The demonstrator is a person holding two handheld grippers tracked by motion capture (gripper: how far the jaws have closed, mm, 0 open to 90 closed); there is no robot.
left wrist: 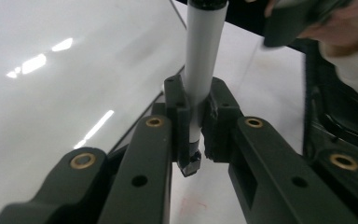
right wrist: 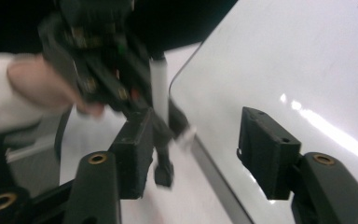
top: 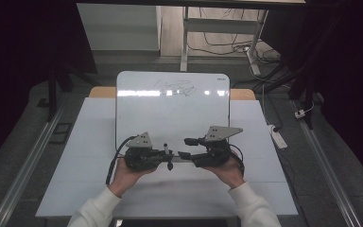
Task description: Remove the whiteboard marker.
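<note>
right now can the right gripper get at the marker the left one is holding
Probably yes. The right gripper has open jaws right beside the marker, which the left gripper clamps, and nothing lies between them above the whiteboard.

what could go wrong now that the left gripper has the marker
The left gripper pinches the marker near one end, so the long free part could swing or slip in the jaws. The right gripper is open and close by; a bump could knock the marker loose. If it drops, it could roll across the whiteboard and smudge the writing.
</note>
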